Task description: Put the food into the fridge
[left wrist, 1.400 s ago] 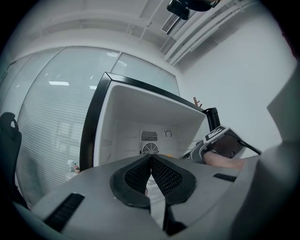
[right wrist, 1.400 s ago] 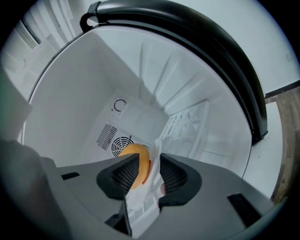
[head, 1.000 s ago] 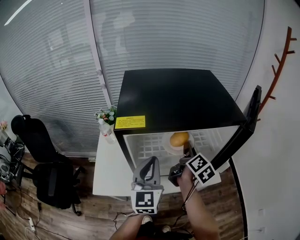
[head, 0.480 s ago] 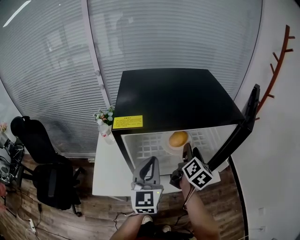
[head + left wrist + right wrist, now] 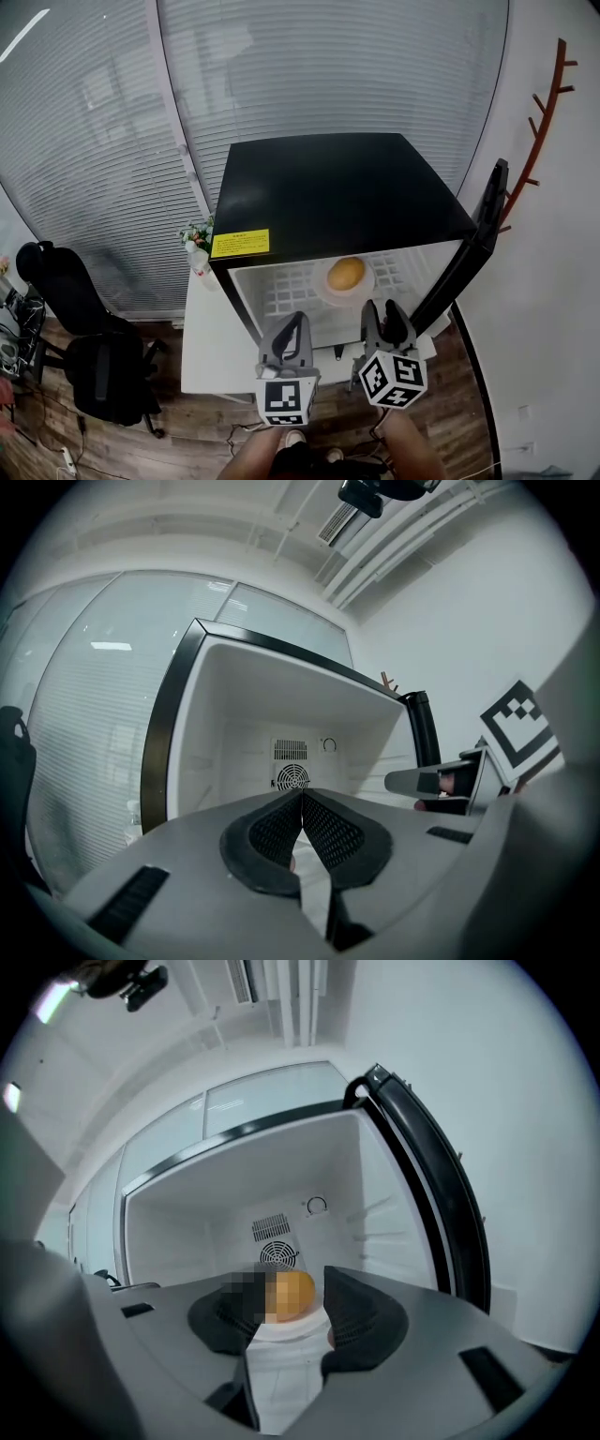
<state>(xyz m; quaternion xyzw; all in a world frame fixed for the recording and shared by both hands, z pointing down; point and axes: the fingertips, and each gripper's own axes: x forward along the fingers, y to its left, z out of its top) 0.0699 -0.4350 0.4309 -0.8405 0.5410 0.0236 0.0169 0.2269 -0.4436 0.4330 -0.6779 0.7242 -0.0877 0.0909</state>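
A round orange food [image 5: 346,273] lies on a white plate [image 5: 322,281] on the wire shelf inside the open black fridge [image 5: 337,192]. My right gripper [image 5: 382,315] hangs just in front of the fridge opening, clear of the plate; its jaws are closing, with nothing between them. In the right gripper view the food [image 5: 292,1294] shows beyond the parted pads [image 5: 361,1316]. To its left, my left gripper [image 5: 298,324] sits in front of the fridge. It is shut and empty, its pads [image 5: 323,832] meeting in the left gripper view.
The fridge door [image 5: 469,253] swings open to the right. The fridge stands on a white table [image 5: 211,347] with a small flower vase [image 5: 192,242] at its left. A black office chair [image 5: 66,281] is at far left, a coat rack [image 5: 548,103] at right, and blinds behind.
My right gripper has drawn back out of the fridge toward me, leaving the food on its plate on the shelf. The left gripper has hardly moved.
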